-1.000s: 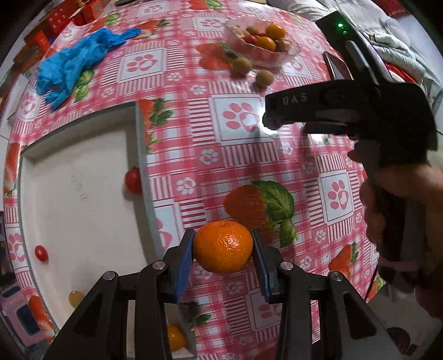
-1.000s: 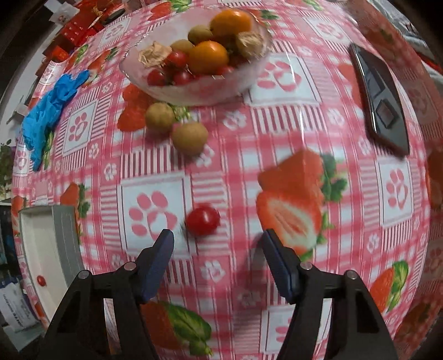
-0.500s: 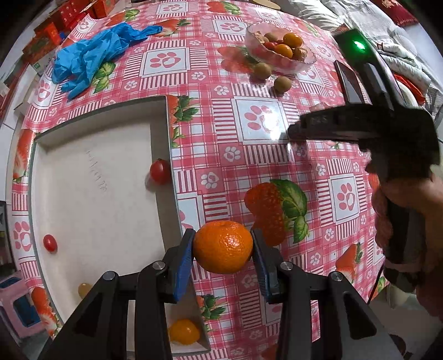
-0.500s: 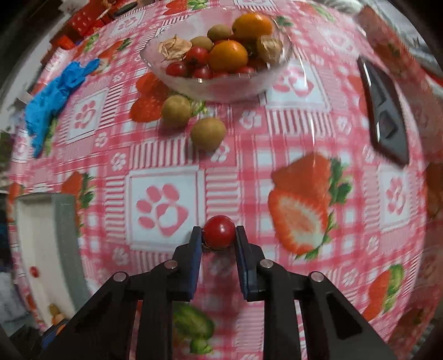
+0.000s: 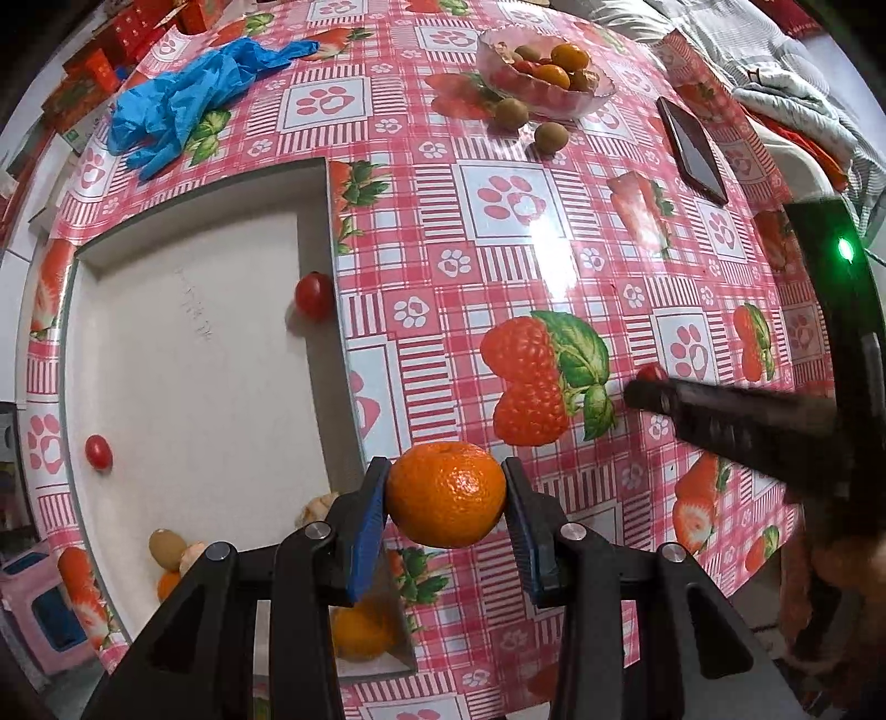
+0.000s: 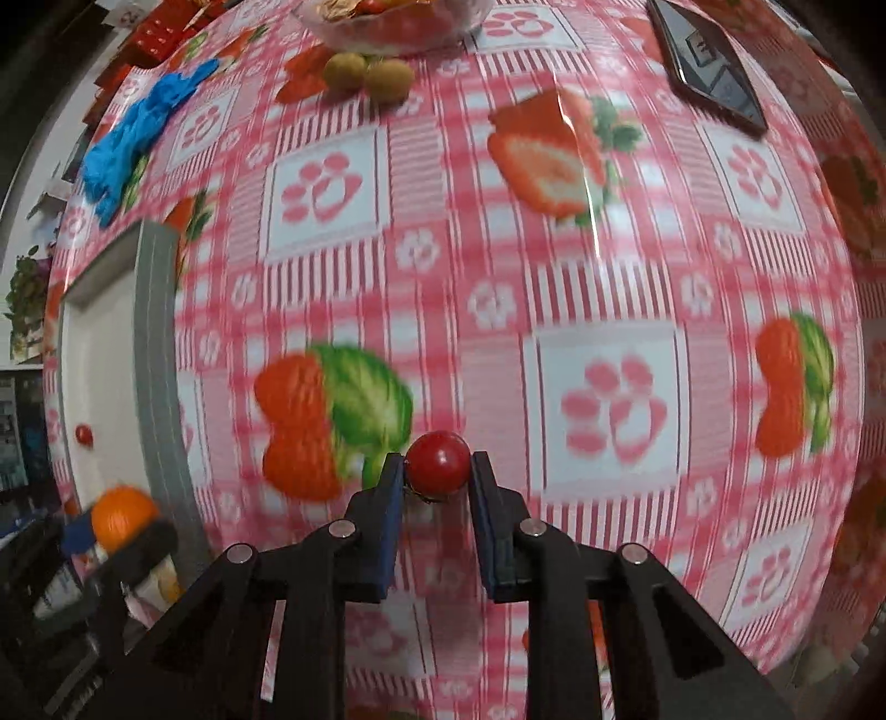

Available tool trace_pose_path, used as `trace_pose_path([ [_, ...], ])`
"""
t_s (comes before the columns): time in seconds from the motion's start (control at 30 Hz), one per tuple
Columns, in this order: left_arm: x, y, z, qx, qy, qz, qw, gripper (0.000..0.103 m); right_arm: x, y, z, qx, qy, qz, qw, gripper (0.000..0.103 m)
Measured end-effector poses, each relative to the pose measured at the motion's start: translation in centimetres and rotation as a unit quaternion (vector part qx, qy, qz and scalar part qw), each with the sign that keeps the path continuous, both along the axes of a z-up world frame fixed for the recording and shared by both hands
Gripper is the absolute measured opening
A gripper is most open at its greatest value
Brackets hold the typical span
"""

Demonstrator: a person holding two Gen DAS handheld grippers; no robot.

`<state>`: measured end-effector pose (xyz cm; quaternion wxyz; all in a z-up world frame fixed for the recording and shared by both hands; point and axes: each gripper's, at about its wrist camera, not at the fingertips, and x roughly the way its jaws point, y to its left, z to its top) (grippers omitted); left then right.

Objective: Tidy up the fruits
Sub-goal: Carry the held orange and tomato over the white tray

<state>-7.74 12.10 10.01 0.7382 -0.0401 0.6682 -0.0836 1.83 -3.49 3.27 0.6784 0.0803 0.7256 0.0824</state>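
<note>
My left gripper is shut on an orange mandarin, held above the right rim of the white tray. The tray holds two cherry tomatoes, another mandarin and a few small fruits at its near end. My right gripper is shut on a red cherry tomato, lifted over the tablecloth; it also shows in the left wrist view. The glass fruit bowl stands at the far side with two brown fruits beside it.
A blue glove lies at the far left. A black phone lies at the far right. Red boxes line the table's far left edge. The tray's grey rim is left of my right gripper.
My right gripper closed on the cherry tomato, lifted it and moved back toward the tray. My left gripper, still holding the mandarin, rose and pulled back along the tray's right rim.
</note>
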Motion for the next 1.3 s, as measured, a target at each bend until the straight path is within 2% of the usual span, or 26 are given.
trace_pose_path([
  [0.23, -1.0, 1.2, 0.8, 0.011, -0.008, 0.006, 0.9999, 0.042, -2.0, 0.2, 2.0, 0.008, -0.006, -0.003, 1.000, 0.025],
  [0.37, -1.8, 2.3, 1.3, 0.020, -0.013, 0.013, 0.9996, 0.042, -4.4, -0.7, 3.5, 0.009, -0.017, 0.014, 1.000, 0.025],
  [0.57, -2.7, 3.9, 1.6, 0.029, -0.013, 0.027, 0.9991, 0.042, -6.3, 1.5, 5.3, 0.010, -0.033, 0.040, 0.999, 0.025],
  [0.7, -3.2, 5.0, 1.7, 0.033, -0.016, 0.037, 0.9986, 0.042, -7.5, 1.3, 6.5, 0.011, -0.039, 0.059, 0.997, 0.025],
  [1.3, -4.3, 8.3, 1.6, 0.034, -0.015, 0.057, 0.9977, 0.042, -8.5, 6.3, 7.7, 0.016, -0.043, 0.114, 0.992, 0.025],
])
